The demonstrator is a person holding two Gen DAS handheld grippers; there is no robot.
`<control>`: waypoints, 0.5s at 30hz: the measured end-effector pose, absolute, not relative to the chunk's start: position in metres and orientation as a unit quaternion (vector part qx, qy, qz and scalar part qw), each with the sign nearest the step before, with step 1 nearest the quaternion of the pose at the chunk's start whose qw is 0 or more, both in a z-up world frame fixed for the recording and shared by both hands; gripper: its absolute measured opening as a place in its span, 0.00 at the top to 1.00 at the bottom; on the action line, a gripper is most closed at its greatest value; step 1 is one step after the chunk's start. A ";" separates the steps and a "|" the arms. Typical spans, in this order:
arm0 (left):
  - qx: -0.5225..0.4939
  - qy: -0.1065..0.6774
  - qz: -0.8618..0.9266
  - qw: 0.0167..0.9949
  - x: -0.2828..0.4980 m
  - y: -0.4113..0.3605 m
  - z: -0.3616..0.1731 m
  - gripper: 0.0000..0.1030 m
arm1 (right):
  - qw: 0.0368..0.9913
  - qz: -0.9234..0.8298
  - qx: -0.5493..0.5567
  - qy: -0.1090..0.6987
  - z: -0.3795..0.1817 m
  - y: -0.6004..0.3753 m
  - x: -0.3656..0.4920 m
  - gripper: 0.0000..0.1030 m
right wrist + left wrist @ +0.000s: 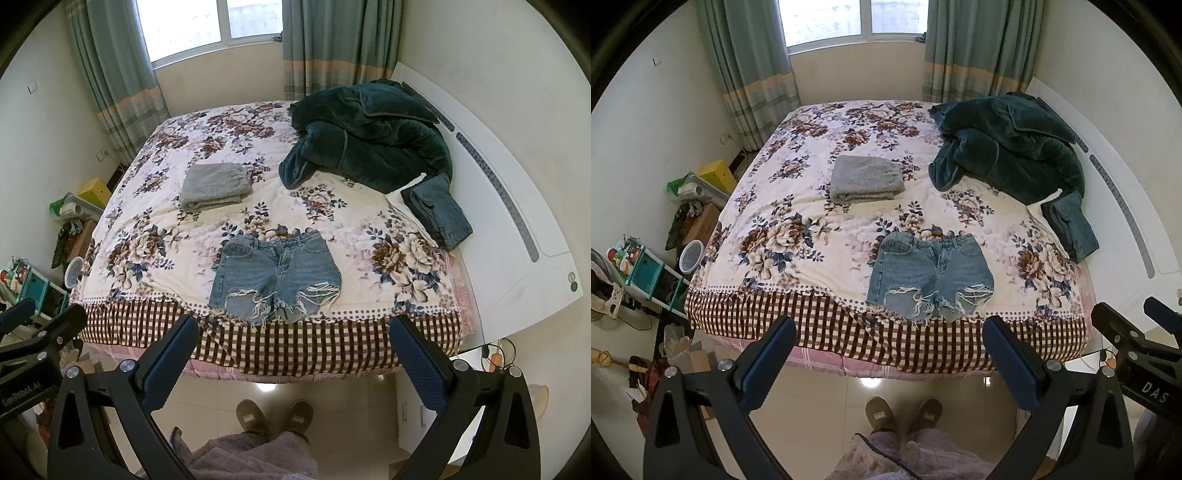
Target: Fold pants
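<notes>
A pair of frayed blue denim shorts point(929, 275) lies flat on the floral bed cover point(798, 206), near the bed's front edge, waistband away from me. They also show in the right wrist view point(275, 275). My left gripper point(890, 332) is open and empty, held above the floor in front of the bed, short of the shorts. My right gripper point(295, 330) is open and empty at about the same height and distance. It shows at the right edge of the left wrist view point(1134, 314).
A folded grey towel point(864, 179) lies mid-bed. A dark green blanket heap point(1008, 147) and folded dark jeans point(1071, 225) sit at the right by the white headboard point(517, 236). Cluttered shelves and boxes point(646, 266) stand left of the bed. My slippered feet point(905, 413) are on the tiled floor.
</notes>
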State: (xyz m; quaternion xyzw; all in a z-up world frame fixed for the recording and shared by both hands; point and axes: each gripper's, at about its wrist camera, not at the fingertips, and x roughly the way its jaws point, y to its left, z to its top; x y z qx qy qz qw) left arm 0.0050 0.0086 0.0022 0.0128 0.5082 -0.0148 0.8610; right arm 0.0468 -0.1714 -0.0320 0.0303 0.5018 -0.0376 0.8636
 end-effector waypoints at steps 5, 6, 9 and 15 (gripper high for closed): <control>0.012 0.508 -0.015 0.861 0.007 0.010 0.004 0.00 | 0.864 -0.038 0.028 0.501 -0.032 -0.171 0.046 0.00; 0.013 0.507 -0.015 0.862 0.008 0.010 0.004 0.00 | 0.864 -0.037 0.029 0.501 -0.032 -0.171 0.046 0.00; 0.012 0.506 -0.015 0.862 0.007 0.010 0.004 0.00 | 0.864 -0.037 0.030 0.502 -0.031 -0.171 0.045 0.00; 0.012 0.505 -0.015 0.863 0.009 0.011 0.009 0.00 | 0.864 -0.038 0.030 0.501 -0.030 -0.171 0.044 0.00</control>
